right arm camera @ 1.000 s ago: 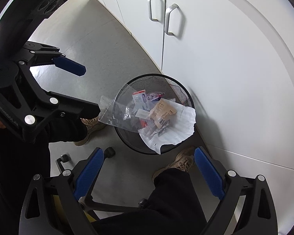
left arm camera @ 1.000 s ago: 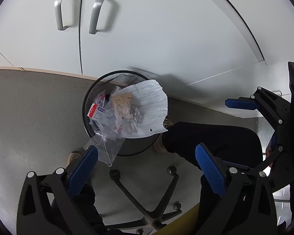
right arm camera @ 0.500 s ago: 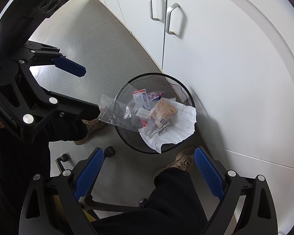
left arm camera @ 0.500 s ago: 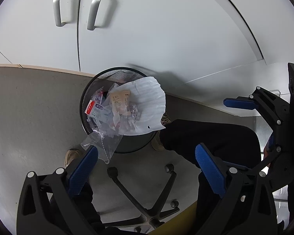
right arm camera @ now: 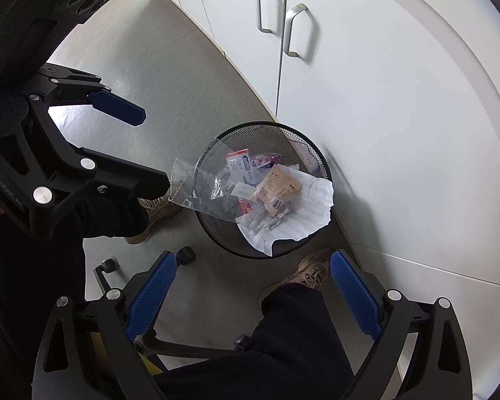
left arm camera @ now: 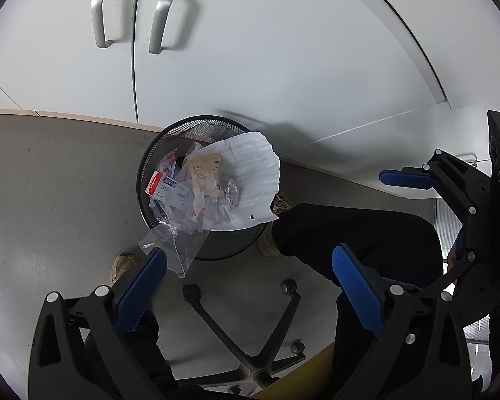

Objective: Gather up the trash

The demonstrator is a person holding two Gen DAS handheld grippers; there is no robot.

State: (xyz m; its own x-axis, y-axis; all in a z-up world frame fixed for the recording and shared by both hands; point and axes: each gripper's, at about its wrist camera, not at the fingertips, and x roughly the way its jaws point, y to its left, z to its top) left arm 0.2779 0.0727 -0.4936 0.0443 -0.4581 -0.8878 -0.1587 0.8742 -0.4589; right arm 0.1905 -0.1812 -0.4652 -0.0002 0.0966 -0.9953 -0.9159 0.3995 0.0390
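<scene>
My left claw and right claw both hang with fingers spread wide, gripping nothing. Below them are my dark trouser legs, tan shoes and the chair base. Farther out on the grey floor stands the black mesh bin, against the white cupboard doors. A clear bag droops over its near rim, just beside my left claw's finger. Inside lie white paper, a tan packet and other wrappers.
</scene>
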